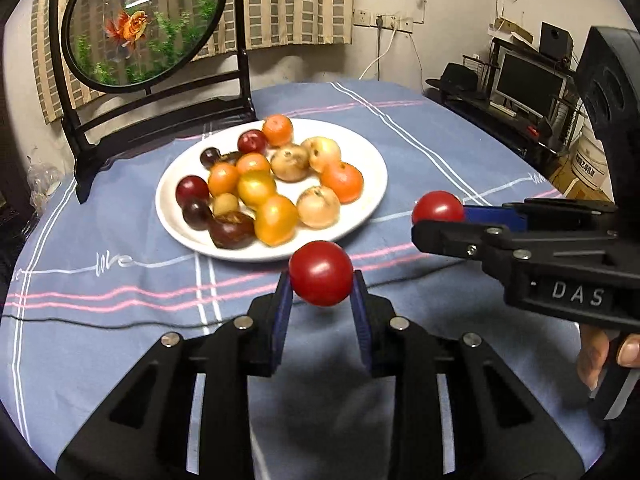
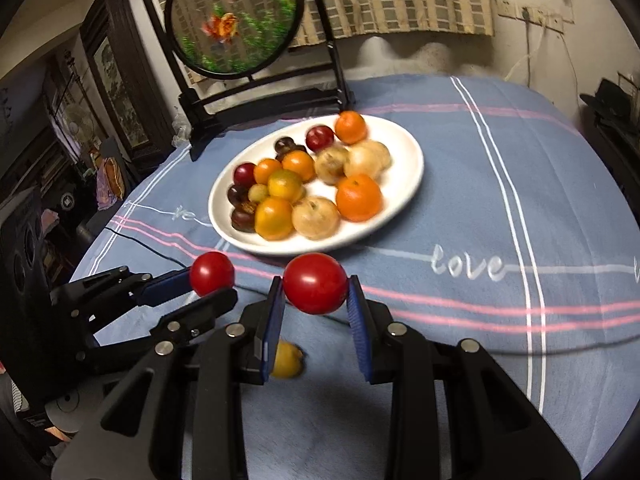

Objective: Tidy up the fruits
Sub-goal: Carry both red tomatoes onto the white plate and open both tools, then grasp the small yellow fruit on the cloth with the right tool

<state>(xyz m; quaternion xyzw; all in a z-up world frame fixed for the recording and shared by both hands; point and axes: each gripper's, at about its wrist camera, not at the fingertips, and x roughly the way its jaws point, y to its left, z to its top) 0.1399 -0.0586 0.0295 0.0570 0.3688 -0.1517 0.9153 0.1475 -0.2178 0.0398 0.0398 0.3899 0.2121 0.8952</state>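
while the left gripper (image 1: 320, 294) pinches one red tomato (image 1: 320, 273), the right gripper (image 2: 316, 300) clamps another red tomato (image 2: 315, 283); both held above the tablecloth (image 2: 480, 208).

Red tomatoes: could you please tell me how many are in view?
2: one red tomato is clamped in the left tongs, the other tomato in the right tongs. None visible on the plate.

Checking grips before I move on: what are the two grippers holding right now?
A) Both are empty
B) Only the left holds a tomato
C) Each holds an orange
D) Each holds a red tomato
D: the left gripper is shut on a red tomato, and the right gripper is shut on another red tomato, both short of the white plate.
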